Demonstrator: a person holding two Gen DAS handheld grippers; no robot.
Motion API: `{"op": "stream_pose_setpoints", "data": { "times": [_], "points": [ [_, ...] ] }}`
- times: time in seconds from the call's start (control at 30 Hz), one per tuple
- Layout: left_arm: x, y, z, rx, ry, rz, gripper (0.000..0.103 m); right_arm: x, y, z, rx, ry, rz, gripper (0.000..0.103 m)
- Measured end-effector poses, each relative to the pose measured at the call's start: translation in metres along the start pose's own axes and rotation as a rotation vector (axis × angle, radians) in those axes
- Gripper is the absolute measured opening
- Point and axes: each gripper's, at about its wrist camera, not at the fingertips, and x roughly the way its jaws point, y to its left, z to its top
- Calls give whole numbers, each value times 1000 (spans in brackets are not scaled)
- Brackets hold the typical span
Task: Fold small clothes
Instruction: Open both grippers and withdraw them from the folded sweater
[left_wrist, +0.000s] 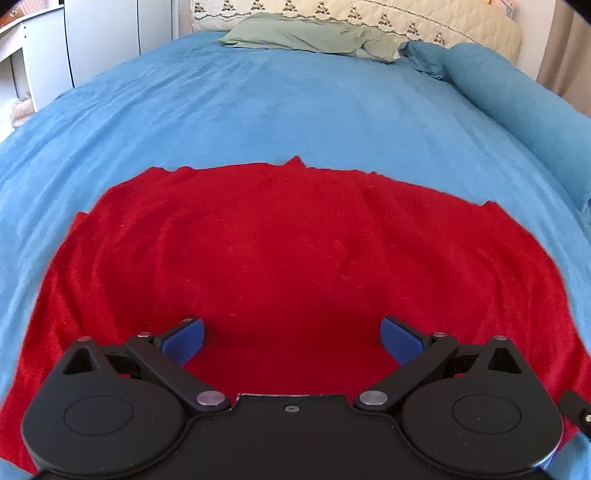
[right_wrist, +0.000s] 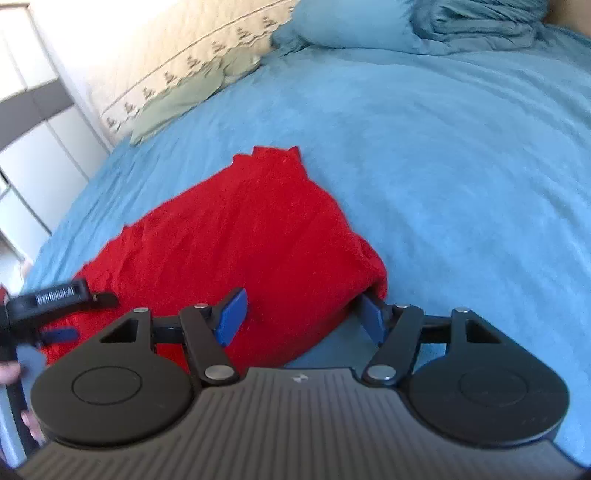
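A red knit garment (left_wrist: 288, 251) lies spread flat on the blue bed cover (left_wrist: 280, 110). My left gripper (left_wrist: 291, 339) is open, low over the garment's near edge, with nothing between its blue pads (left_wrist: 184, 341). In the right wrist view the garment (right_wrist: 236, 236) lies as a long folded shape running away to the upper middle. My right gripper (right_wrist: 301, 317) is open at the garment's near right corner; the corner sits between the jaws, with the right pad (right_wrist: 373, 321) partly under the raised fold. The left gripper (right_wrist: 55, 295) shows at the left edge.
A green pillow (left_wrist: 306, 35) and a quilted cream headboard (left_wrist: 369, 16) stand at the far end. A rolled blue duvet (left_wrist: 517, 99) lies along the bed's right side. White cupboards (left_wrist: 103, 37) stand at the far left. Bare blue cover (right_wrist: 461, 166) lies right of the garment.
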Motion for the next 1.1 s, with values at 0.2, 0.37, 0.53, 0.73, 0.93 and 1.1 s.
{"op": "stream_pose_setpoints", "data": {
  "times": [0.2, 0.37, 0.53, 0.73, 0.93, 1.1],
  "points": [
    [3, -1, 1, -4, 5, -1, 103, -12, -12, -4, 166, -9, -37, 70],
    [3, -1, 0, 4, 6, 1, 103, -14, -17, -8, 252, -22, -38, 72],
    [4, 0, 1, -12, 10, -6, 103, -14, -11, -3, 285, -16, -80, 74],
    [4, 0, 1, -6, 11, -8, 103, -20, 2, -15, 154, -18, -145, 81],
    [5, 1, 3, -11, 19, -15, 103, 2, -3, -3, 159, -57, -103, 90],
    [6, 3, 5, -11, 20, -14, 103, 13, -5, 14, 171, -61, -72, 69]
  ]
}}
